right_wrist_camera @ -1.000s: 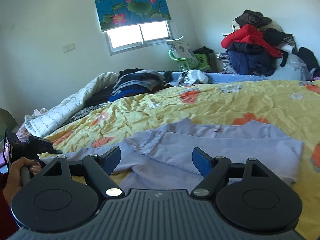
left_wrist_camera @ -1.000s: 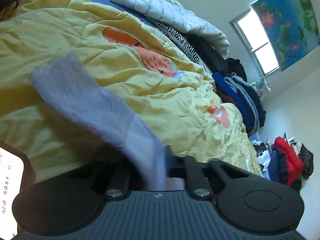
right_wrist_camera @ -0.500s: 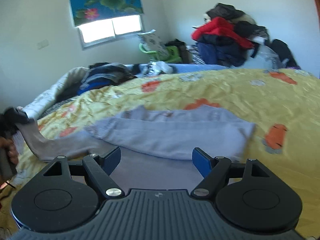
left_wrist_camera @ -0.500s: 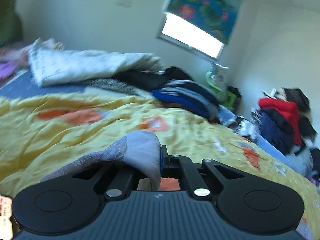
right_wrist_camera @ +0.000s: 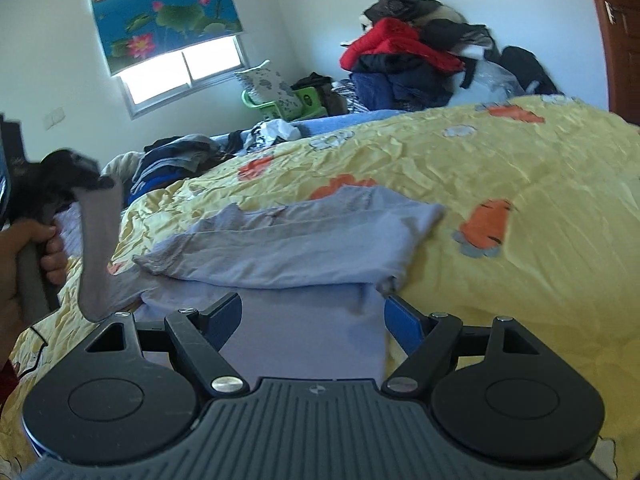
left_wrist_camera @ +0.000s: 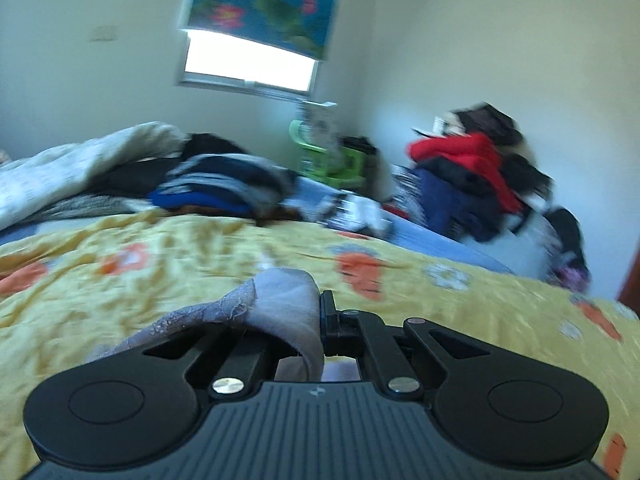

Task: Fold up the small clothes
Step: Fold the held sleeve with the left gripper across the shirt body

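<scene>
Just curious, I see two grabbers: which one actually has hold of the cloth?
The left gripper. Its jaws are pinched shut on an end of the lilac garment and lift it, while the right gripper hangs open above the cloth, gripping nothing.

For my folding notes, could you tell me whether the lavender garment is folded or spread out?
Partly folded: the lavender garment lies doubled on the yellow quilt.

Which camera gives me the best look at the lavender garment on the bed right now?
The right wrist view: the lavender garment lies spread across the yellow quilt, one end lifted by the left gripper. The left wrist view shows only a lace-edged bit of it pinched in the shut jaws, blurred.
</scene>
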The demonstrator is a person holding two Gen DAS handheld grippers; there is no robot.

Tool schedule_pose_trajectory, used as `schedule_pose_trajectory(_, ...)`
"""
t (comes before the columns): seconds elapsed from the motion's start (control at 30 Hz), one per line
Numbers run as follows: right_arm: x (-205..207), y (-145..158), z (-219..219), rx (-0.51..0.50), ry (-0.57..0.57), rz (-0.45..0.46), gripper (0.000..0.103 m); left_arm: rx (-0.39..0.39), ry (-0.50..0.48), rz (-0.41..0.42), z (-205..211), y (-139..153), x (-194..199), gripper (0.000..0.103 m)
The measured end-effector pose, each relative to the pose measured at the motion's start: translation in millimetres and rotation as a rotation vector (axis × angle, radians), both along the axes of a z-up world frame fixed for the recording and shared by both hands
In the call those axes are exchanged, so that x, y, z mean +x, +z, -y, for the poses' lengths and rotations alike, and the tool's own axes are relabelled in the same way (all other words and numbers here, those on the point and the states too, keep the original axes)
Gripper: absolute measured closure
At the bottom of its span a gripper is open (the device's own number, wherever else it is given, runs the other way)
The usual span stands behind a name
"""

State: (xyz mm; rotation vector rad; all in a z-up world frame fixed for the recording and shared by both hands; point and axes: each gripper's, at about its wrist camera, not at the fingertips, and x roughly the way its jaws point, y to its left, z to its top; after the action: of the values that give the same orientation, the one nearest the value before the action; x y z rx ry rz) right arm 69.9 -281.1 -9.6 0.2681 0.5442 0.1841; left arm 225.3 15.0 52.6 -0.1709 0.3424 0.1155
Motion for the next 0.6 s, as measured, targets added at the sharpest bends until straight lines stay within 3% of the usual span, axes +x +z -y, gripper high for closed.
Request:
schedule_pose_trajectory(0.37,-15.4,-19.1,37.0,0.046,-0.078,-0.036,0.022,0.157,-0.28,-0.091,142.7,-39.9,11.5,0.101)
schedule_pose_trajectory(0.6,-19.3,-27.0,52.3,0.06,-0.114,-0.045,0.022,0.214,-0.355,-0.148,187.6,-69.0,13.3,0.101)
